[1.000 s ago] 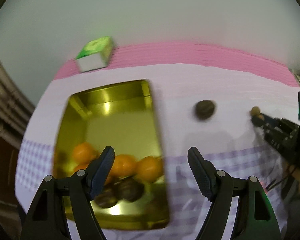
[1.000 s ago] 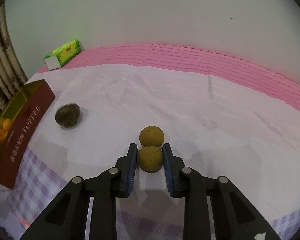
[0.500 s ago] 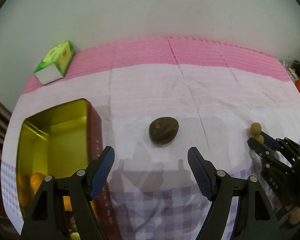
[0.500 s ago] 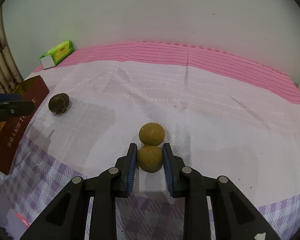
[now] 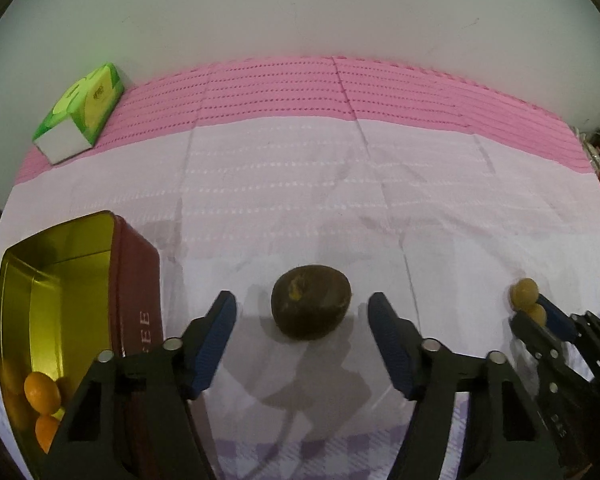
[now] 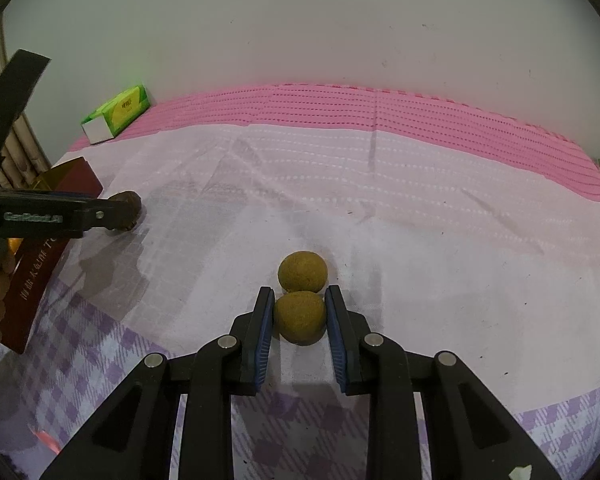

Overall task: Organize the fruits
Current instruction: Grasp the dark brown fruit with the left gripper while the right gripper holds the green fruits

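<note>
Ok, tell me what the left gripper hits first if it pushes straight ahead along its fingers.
The left gripper, open, would first meet the dark brown fruit, which lies on the tablecloth just ahead, centred between the fingers. Beyond it only bare cloth shows before the wall, though depth is uncertain.

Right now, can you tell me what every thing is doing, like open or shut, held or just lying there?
Left tool: open, lined up on the dark fruit.
Right tool: shut on the near tan fruit.
Dark fruit: lying on the cloth, not gripped.
Near tan fruit: gripped.
Far tan fruit: lying free, touching the near one.
Tin: open, oranges inside.
Tissue box: lying by the wall.
</note>
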